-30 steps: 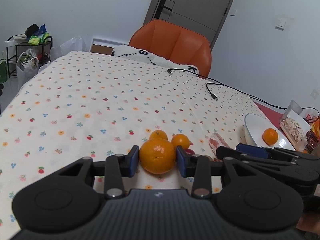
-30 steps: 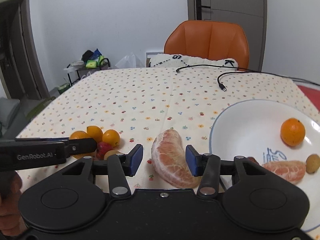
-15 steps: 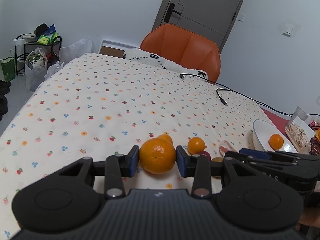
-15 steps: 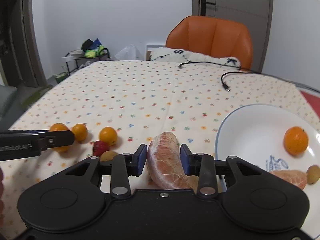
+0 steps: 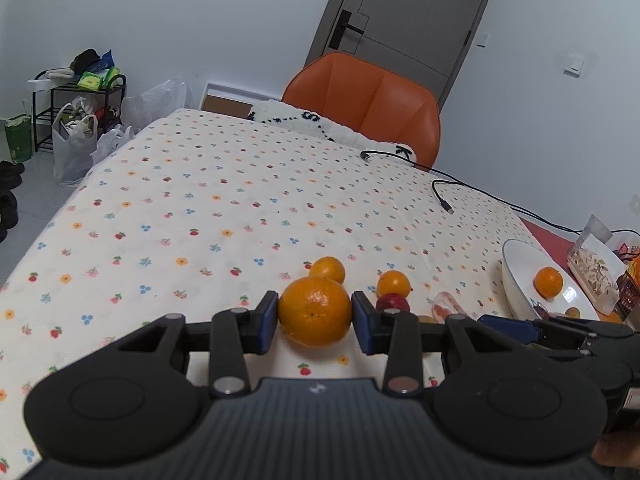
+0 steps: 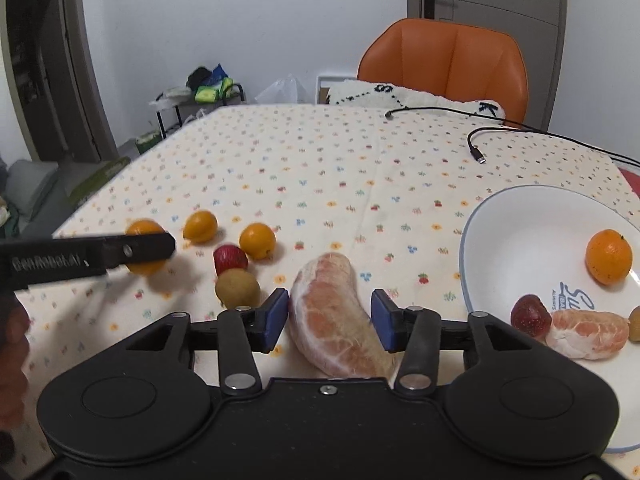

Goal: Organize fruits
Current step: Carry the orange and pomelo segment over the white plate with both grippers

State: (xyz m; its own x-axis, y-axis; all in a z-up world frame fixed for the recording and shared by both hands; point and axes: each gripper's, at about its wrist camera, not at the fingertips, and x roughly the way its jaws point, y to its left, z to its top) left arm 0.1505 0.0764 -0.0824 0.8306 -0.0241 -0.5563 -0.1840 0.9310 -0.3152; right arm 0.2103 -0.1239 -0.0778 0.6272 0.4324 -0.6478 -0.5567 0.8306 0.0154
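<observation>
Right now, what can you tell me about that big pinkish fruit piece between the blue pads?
The peeled pomelo wedge is a long, curved chunk, pink-orange with white pith across it. It lies on the flowered tablecloth, just left of the white plate. The right gripper straddles it; its jaws have just been opening, the left pad looks about touching, and a gap shows at the right pad.

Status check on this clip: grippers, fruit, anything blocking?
Left gripper shut on orange. Right gripper just reopened, pomelo segment between jaws. Plate path clear.
</observation>
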